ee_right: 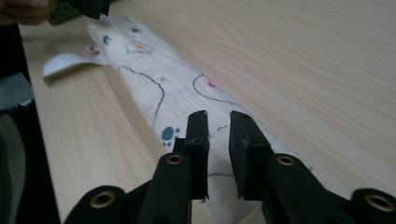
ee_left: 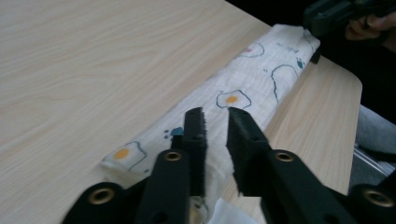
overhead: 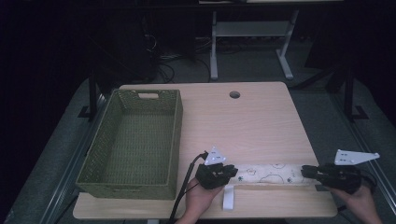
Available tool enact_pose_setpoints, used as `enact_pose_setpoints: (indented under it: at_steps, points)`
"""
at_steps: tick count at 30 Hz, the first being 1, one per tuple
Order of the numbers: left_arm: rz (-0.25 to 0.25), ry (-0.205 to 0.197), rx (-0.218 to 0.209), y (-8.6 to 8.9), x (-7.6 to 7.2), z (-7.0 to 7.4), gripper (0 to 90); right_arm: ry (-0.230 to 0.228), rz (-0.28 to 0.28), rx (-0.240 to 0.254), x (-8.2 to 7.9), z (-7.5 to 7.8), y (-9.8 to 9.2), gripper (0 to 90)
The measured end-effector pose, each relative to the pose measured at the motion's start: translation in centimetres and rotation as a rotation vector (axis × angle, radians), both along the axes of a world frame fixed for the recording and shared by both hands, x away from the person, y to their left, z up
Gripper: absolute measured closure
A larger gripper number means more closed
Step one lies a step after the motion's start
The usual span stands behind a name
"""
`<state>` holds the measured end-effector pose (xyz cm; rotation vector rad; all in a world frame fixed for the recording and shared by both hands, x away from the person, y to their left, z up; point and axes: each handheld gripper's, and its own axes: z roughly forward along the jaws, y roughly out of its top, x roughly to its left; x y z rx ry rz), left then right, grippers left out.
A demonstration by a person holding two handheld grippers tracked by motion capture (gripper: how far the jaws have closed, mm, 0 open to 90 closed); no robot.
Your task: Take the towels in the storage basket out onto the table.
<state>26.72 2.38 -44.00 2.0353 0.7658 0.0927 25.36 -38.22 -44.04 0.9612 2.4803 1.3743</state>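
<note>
Pale wooden table point(overhead: 261, 121) under dim light, dark floor and a white desk frame point(overhead: 250, 39) beyond its far edge. Near the front edge, stretched left to right — a long folded cloth point(overhead: 268, 173), white, printed with fried eggs, blue outlines and small blue paw marks. Flat on the wood, lying between the two grippers. At its left end, a white strap or tab point(overhead: 228, 197) hanging toward the table's near edge, seen too in the right gripper view point(ee_right: 65, 63) curling off the far end of the cloth.

Left gripper point(overhead: 232, 171) at the cloth's left end, held in a hand rising from the bottom of the high view. In the left gripper view point(ee_left: 215, 114), jaws parted by a narrow gap above the fabric point(ee_left: 233, 100), pads not pressing on it. Right gripper point(overhead: 307, 171) at the cloth's right end, likewise parted narrowly in the right gripper view point(ee_right: 218, 116), cloth point(ee_right: 159, 88) running away beneath, nothing pinched. Grey three-cornered plates riding on top of both tools.

Further left — a green woven basket point(overhead: 180, 121) with a handle slot in its far wall, set lengthwise along the table's left side, well apart from the cloth. Bare woven bottom, no contents. Round cable hole point(overhead: 234, 94) near the table's far edge.
</note>
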Motion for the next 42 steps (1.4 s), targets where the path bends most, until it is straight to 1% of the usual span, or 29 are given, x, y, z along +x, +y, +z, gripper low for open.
enact_pose_setpoints:
  at_steps: [1,3,4,5,7,8,10,12,14,16,17,19,20,22,24,25,27,28,32,33,35,36,37,40,41,42]
  points:
    - [-0.004,0.011,0.016,-0.3,0.1,-0.3,80.4,0.009,-0.003,-0.021,0.2,-0.2,0.4,78.8]
    - [-0.006,0.023,0.054,-0.7,0.2,-1.1,80.8,0.031,-0.007,-0.05,0.6,-1.0,0.8,79.7]
    - [-0.01,0.03,0.076,-0.7,0.2,-1.4,79.7,0.043,-0.008,-0.054,0.7,-1.5,0.8,79.7]
    - [-0.005,0.038,0.082,-0.7,0.2,-1.7,78.9,0.05,-0.01,-0.058,0.6,-1.8,0.7,79.4]
    - [0.006,0.038,0.1,-0.5,0.2,-2.2,77.9,0.06,-0.02,-0.064,0.4,-2.5,0.6,79.0]
    - [0.016,0.045,0.102,-0.5,0.1,-2.4,77.4,0.064,-0.021,-0.069,0.2,-2.8,0.5,79.1]
    - [0.011,0.038,0.136,-0.3,0.1,-2.7,77.1,0.069,-0.026,-0.069,0.0,-3.3,0.4,79.2]
    - [0.014,0.023,0.136,-0.3,-0.1,-2.9,77.4,0.069,-0.028,-0.062,0.0,-3.5,0.3,79.8]
    - [0.012,0.015,0.146,-0.4,-0.2,-2.9,77.4,0.063,-0.026,-0.076,0.0,-3.5,0.4,79.6]
    - [0.019,0.018,0.142,-0.4,-0.2,-2.9,77.4,0.059,-0.021,-0.089,0.0,-3.4,0.6,78.6]
    - [0.022,0.013,0.139,-0.4,-0.2,-2.8,77.0,0.061,-0.022,-0.087,0.0,-3.3,0.6,77.1]
    - [0.033,0.001,0.126,-0.2,-0.3,-2.4,74.8,0.049,-0.025,-0.071,0.0,-2.9,0.6,74.8]
    - [0.046,-0.001,0.105,-0.2,-0.3,-2.2,73.2,0.041,-0.039,-0.062,-0.1,-2.6,0.6,72.7]
    - [0.06,0.003,0.088,0.2,-0.2,-1.8,69.8,0.024,-0.064,-0.045,-0.2,-2.1,0.3,69.2]
    - [0.093,0.021,0.053,0.5,-0.1,-1.5,65.8,0.015,-0.093,-0.038,-0.2,-1.7,-0.1,65.2]
    - [0.103,0.032,0.046,0.6,0.0,-1.5,64.8,0.016,-0.107,-0.034,-0.1,-1.6,-0.2,63.8]
    - [0.117,0.034,0.057,1.0,0.1,-1.5,62.3,0.013,-0.133,-0.028,0.0,-1.5,-0.5,61.2]
    - [0.134,0.044,0.044,1.0,0.0,-1.6,61.0,0.013,-0.143,-0.028,0.0,-1.5,-0.6,60.4]
    - [0.164,0.064,0.051,1.4,0.1,-2.0,57.0,0.016,-0.189,-0.036,0.0,-1.7,-0.7,57.4]
    - [0.173,0.073,0.041,1.4,0.1,-2.1,56.6,0.021,-0.2,-0.042,0.0,-1.8,-0.6,57.0]
    - [0.178,0.078,0.054,1.6,0.1,-2.1,54.5,0.023,-0.214,-0.05,-0.1,-2.0,-0.6,56.1]
    - [0.181,0.081,0.053,1.6,0.2,-2.2,53.2,0.031,-0.222,-0.049,-0.1,-2.0,-0.6,55.2]
    - [0.19,0.084,0.055,1.6,0.2,-2.1,50.1,0.033,-0.235,-0.052,-0.1,-2.1,-0.6,53.6]
    - [0.21,0.096,0.053,1.8,0.2,-2.2,49.3,0.036,-0.251,-0.052,-0.1,-2.1,-0.5,52.5]
    - [0.215,0.099,0.058,1.9,0.2,-2.2,48.5,0.039,-0.253,-0.051,-0.2,-2.1,-0.5,52.5]
    - [0.225,0.105,0.054,1.9,0.3,-2.3,47.9,0.033,-0.255,-0.058,-0.2,-2.0,-0.4,52.5]
